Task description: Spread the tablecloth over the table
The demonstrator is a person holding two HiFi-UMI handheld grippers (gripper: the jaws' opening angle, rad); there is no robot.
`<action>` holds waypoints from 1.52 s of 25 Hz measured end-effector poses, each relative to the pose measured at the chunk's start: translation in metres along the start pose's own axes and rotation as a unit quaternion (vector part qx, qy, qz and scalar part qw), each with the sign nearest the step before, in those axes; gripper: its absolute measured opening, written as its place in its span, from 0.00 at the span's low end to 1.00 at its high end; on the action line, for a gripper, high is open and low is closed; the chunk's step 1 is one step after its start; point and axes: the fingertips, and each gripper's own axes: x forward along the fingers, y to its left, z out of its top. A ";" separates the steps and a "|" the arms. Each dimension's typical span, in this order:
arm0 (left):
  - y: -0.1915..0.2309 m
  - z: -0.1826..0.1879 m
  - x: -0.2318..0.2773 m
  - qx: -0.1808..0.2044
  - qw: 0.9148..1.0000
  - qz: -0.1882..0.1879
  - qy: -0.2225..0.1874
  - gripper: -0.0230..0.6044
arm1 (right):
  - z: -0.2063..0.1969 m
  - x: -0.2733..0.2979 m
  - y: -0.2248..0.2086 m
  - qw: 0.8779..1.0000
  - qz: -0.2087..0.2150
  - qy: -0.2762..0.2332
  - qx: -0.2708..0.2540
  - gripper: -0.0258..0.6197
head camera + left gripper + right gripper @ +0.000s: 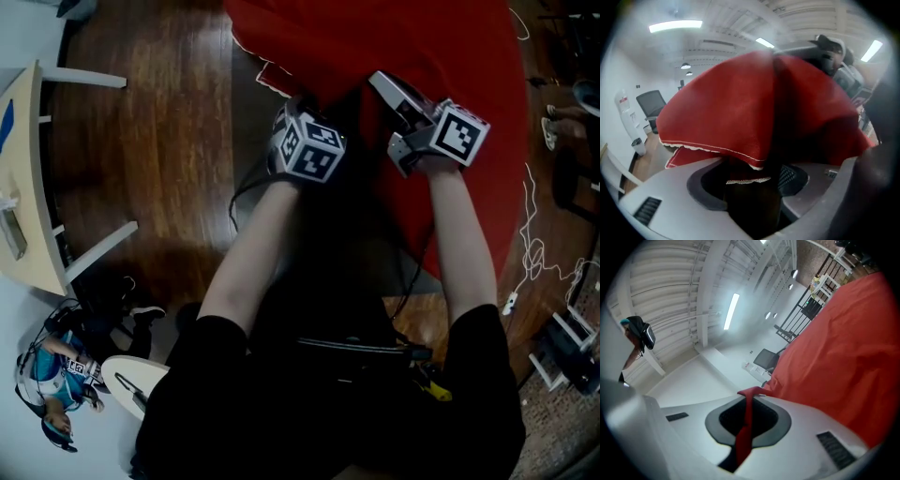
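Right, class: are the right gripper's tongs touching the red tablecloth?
Touching. In the right gripper view, the right gripper has its tongs shut on a thin fold of the red tablecloth, which is pinched flat between them.

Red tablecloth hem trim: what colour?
White lace trim on the hem of the red fabric tablecloth; shows best in the left gripper view.
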 end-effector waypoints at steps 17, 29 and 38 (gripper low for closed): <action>0.006 -0.063 -0.061 -0.057 0.993 0.087 0.054 0.04 | -0.049 0.005 0.005 0.992 -0.007 0.113 -0.051 0.06; -0.016 -0.186 -0.180 -0.145 0.964 0.194 0.110 0.04 | -0.174 0.024 0.048 0.905 -0.042 0.272 -0.325 0.29; -0.027 -0.279 -0.274 -0.184 0.935 0.273 0.131 0.04 | -0.238 -0.028 0.075 0.858 -0.038 0.305 -0.411 0.31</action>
